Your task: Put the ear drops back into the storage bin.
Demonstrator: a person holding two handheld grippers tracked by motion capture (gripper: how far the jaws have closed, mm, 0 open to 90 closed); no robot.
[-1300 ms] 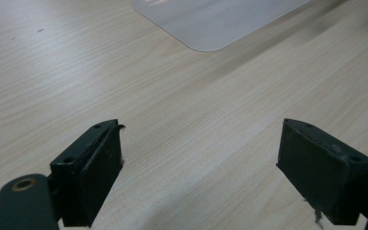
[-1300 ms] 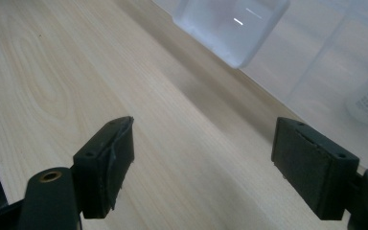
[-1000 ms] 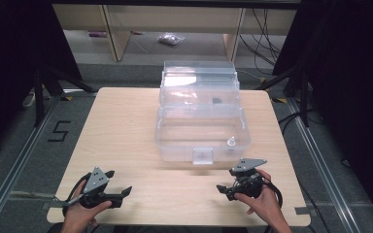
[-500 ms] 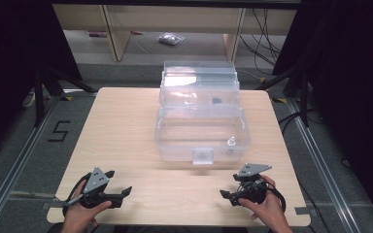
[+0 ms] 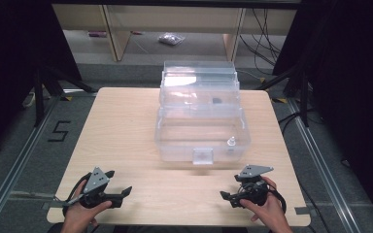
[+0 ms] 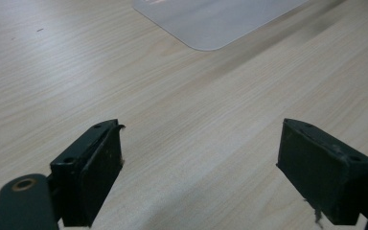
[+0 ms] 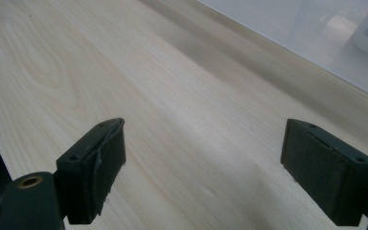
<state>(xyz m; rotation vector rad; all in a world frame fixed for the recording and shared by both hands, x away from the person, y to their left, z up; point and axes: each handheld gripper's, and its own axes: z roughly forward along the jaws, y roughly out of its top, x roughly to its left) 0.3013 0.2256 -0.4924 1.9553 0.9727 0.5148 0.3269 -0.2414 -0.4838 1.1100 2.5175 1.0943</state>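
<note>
Right hand-held gripper (image 5: 229, 197) drew back slightly, jaws just opening, empty; clear box (image 5: 201, 121) lies ahead, nearer it than the open left hand-held gripper (image 5: 121, 193).

Light falls from above onto the pale surface (image 5: 126, 126), bright and even, while the room around it sinks into near black. A white glare patch sits on the clear box (image 5: 201, 121) lid. In both gripper views the close black pads are soft, and the box's edge lies blurred, casting a faint shadow band.
</note>
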